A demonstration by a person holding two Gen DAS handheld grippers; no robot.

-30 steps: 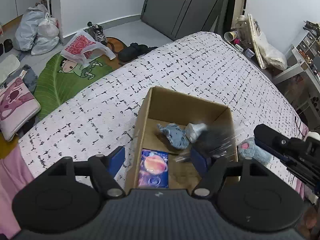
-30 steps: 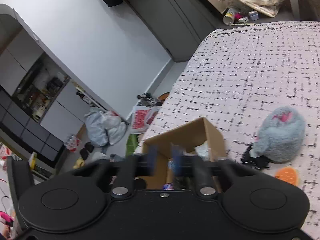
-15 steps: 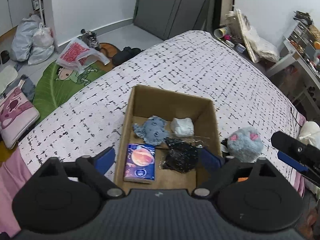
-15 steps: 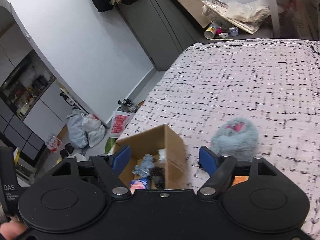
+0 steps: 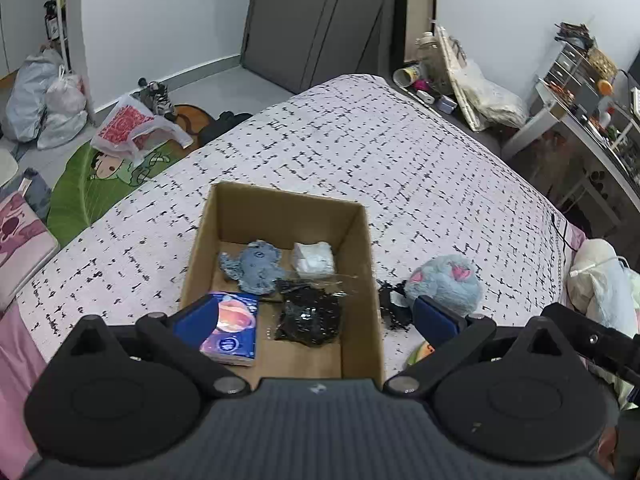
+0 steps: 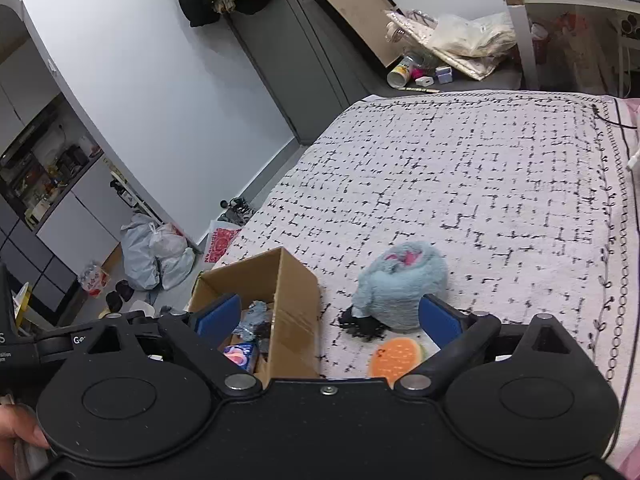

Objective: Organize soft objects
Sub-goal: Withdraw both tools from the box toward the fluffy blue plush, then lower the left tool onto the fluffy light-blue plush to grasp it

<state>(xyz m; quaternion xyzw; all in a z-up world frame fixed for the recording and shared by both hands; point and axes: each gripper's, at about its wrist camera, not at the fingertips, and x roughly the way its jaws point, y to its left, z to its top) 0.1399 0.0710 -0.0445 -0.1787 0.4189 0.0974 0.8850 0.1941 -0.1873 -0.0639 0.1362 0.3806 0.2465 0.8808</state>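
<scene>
On the patterned bed cover (image 5: 400, 152) an open cardboard box (image 5: 202, 236) is seen, its long axis running away from the left camera. Just right of the box, outside it, a fluffy blue plush (image 5: 444, 284) is lying, pink ears up. Inside are noted a blue-grey toy (image 5: 256, 266), a black bag (image 5: 310, 314), a tissue pack (image 5: 234, 334) and a white pouch (image 5: 314, 258). Left gripper (image 5: 316, 316) and right gripper (image 6: 330, 316) are held spread wide, nothing between the fingers.
</scene>
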